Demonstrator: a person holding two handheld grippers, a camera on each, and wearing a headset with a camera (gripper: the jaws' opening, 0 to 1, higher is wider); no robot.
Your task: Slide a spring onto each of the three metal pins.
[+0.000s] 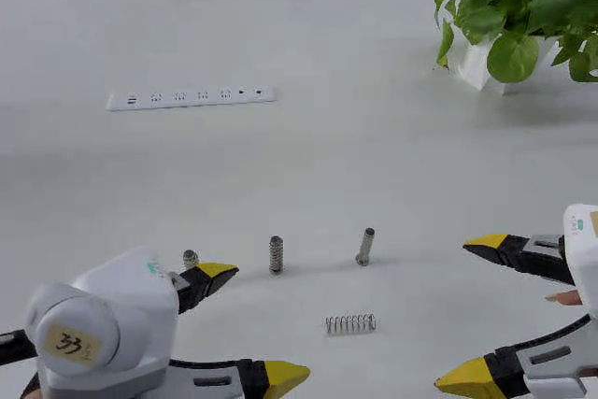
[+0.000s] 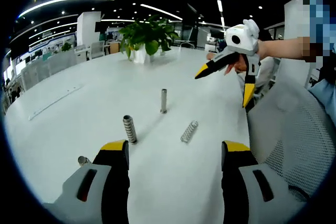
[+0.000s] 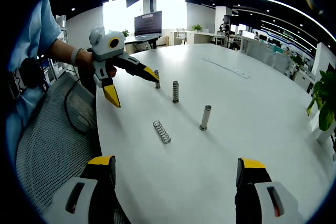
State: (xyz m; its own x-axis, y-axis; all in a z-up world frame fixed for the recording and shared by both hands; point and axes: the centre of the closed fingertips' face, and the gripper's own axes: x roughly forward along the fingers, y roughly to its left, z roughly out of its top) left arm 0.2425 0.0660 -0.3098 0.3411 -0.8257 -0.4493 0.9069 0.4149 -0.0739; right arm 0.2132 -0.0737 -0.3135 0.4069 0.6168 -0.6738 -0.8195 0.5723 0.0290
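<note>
Spring [image 1: 350,323], loose, lies flat on white tabletop [image 1: 374,137] between left gripper [image 1: 250,324] and right gripper [image 1: 474,313]. Long axis runs L–R in head view, approx. end-on to each gripper; neither clearly nearer. Both grippers: jaws spread, nothing held. Bare pin [image 1: 365,246] stands upright just behind spring. Left pin [image 1: 191,257] and middle pin [image 1: 276,254] already carry springs. Spring: thin wire coil, open pitch. Pin: smooth grey metal cyl.
</note>
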